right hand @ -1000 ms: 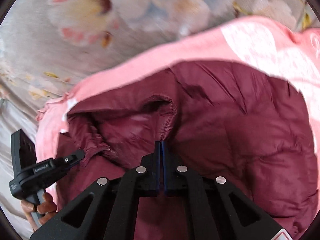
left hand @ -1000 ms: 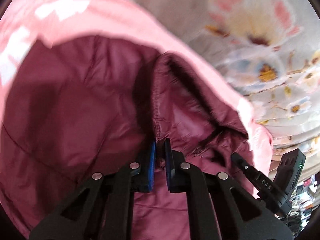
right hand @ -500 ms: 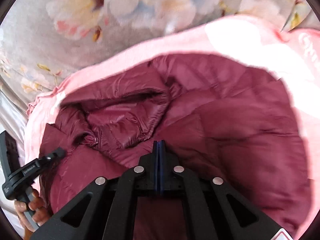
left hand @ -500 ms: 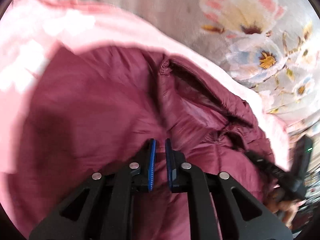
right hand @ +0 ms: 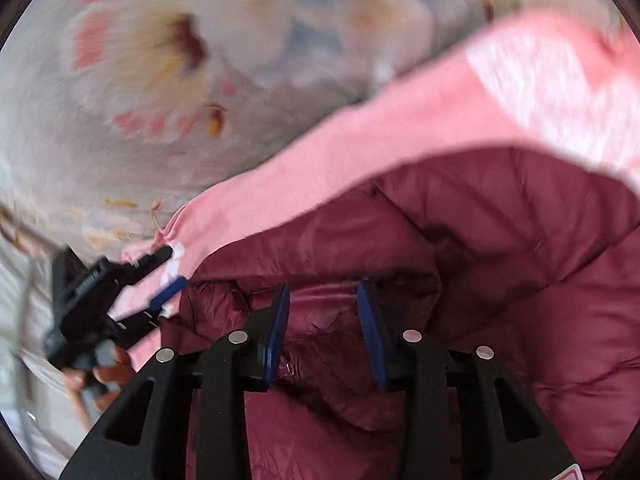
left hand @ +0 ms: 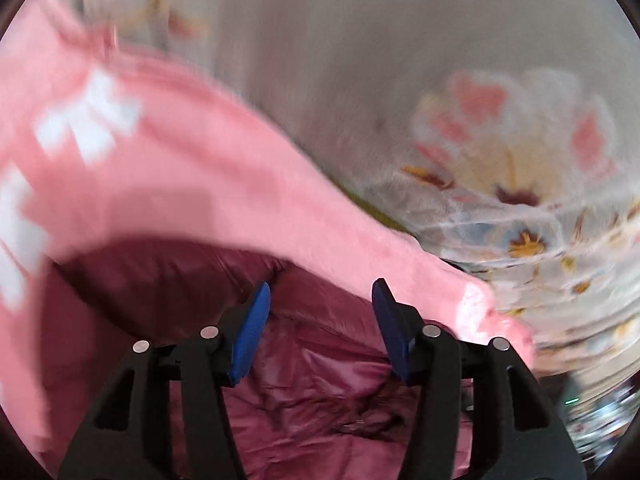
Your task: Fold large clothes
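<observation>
Maroon jacket (left hand: 320, 420) lies under both spread claws, left claw (left hand: 320, 320) and right claw (right hand: 323, 320); white lettering on pink fabric (left hand: 200, 184) too blurred to read.

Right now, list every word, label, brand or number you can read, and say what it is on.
Nothing can be read for certain.
White print on the pink cloth: blurred, unreadable.
Pale lettering on the left gripper body, seen from the right wrist: too blurred to read.
Red-edged sticker at the right gripper base: cut off, no text legible.
Maroon jacket and floral sheet: no text seen.
</observation>
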### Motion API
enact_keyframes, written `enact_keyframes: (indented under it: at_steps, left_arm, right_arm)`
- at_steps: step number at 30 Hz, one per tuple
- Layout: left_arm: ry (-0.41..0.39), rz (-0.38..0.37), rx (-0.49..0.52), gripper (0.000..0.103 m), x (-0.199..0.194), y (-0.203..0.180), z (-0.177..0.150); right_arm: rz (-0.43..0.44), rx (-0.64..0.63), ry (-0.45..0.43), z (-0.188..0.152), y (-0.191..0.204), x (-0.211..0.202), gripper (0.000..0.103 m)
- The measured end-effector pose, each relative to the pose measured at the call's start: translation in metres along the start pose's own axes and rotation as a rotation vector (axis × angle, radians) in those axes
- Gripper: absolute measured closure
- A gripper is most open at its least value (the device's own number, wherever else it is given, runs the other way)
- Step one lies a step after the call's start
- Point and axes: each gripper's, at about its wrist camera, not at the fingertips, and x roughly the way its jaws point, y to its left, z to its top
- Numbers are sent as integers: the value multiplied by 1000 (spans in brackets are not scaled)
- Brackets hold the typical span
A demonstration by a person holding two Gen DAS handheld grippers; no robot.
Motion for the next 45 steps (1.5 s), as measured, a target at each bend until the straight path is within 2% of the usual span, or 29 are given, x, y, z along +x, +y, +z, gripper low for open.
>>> enact_keyframes:
  at_steps: [4, 5, 7, 8, 9, 11, 15, 17, 19, 23, 27, 29, 32, 35, 41, 45]
  left_arm:
    - [22, -26, -73, 54, 19, 16, -4]
    - [22, -37, -78, 59, 21, 17, -4]
    - [29, -16, -58, 75, 22, 15, -5]
    - [48, 24, -31, 91, 26, 13, -6]
    - [71, 45, -8, 101, 26, 13, -9]
    - [120, 81, 49, 101, 33, 12, -22]
    - [179, 177, 140, 103, 56, 16, -49]
    - [166, 172, 134, 103, 62, 21, -55]
    - [139, 132, 109, 103, 57, 25, -57]
    - [60, -13, 177, 103, 8, 14, -65]
    - [-45, -38, 166, 103, -29, 4, -46]
    - [-45, -17, 168, 103, -21, -4, -36]
    - [27, 57, 155, 103, 27, -5, -29]
    - [109, 94, 108, 103, 66, 12, -38]
    - [102, 73, 101, 103, 76, 23, -51]
    - [84, 87, 137, 103, 71, 25, -54]
  right_arm:
    - [67, 134, -47, 12, -21, 7, 66]
    - [81, 153, -58, 13, -23, 7, 66]
    - [92, 164, -94, 17, -24, 3, 79]
    - [62, 135, -113, 17, -20, -1, 96]
    - [31, 89, -120, 16, -16, -4, 97]
    - [-32, 16, -113, 13, -8, -2, 97]
    - [-231, -116, -54, 0, -6, 20, 99]
    - [-301, -202, -58, -6, -2, 29, 100]
    - [-336, -244, -60, -9, 1, 33, 100]
    - [-332, -250, -62, -7, 0, 33, 101]
    - [-340, -240, -71, -4, -1, 34, 101]
    - [-353, -244, -74, -6, 2, 35, 100]
    - [-350, -250, -70, -10, 6, 30, 99]
    - [-315, -259, -60, -17, 10, 15, 94]
    - [-315, -385, -153, -28, 46, -16, 94]
    - [-262, -381, -147, -32, 52, -33, 94]
